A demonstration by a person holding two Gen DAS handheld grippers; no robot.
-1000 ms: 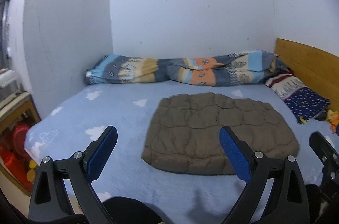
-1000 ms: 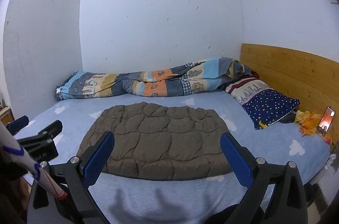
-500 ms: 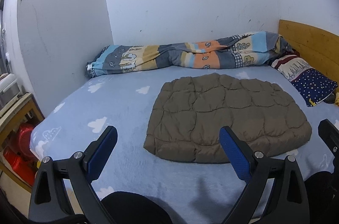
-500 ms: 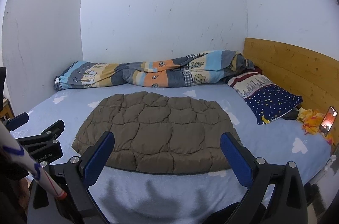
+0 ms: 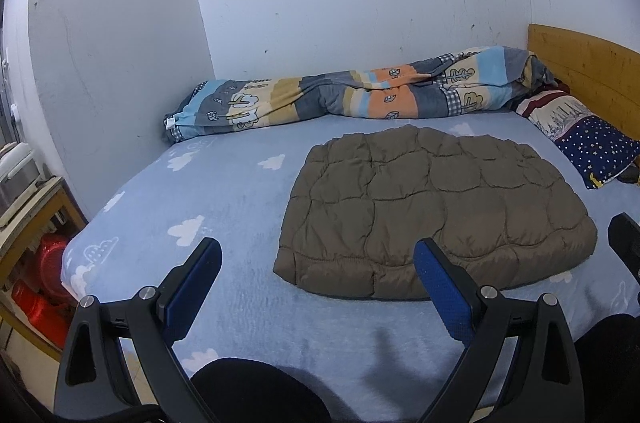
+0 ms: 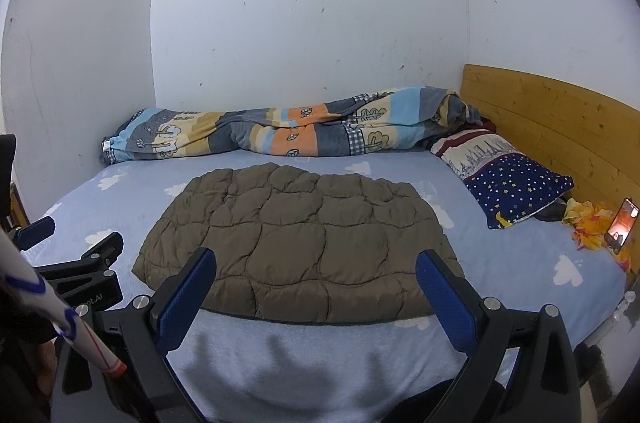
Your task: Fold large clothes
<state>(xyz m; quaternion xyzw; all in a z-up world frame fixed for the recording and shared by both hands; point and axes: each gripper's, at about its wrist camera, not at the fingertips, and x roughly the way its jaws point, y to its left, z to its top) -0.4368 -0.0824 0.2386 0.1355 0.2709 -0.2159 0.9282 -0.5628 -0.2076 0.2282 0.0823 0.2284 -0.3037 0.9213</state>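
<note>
At the far left, beyond the bed's left edge, a wooden shelf [image 5: 28,219] with red items was seen. The left gripper [image 5: 316,283] was held above the bed's near edge, fingers spread wide, nothing between the 2 blue pads [image 5: 192,293]. A patterned duvet [image 5: 352,95] was bunched along the bed's far edge, against the wall. The brown quilted jacket [image 6: 296,243], folded flat, was laid in the middle of the blue cloud-print sheet [image 5: 224,191], closer to the near edge, untouched by either gripper. The right gripper [image 6: 316,287] was held above the near edge in front of the jacket, fingers likewise spread, empty. A star-print pillow [image 6: 516,183] was placed at the far right corner by the wooden headboard [image 6: 560,119]. A lit phone [image 6: 622,227] was propped at the right edge, beside yellow fabric [image 6: 588,223].
</note>
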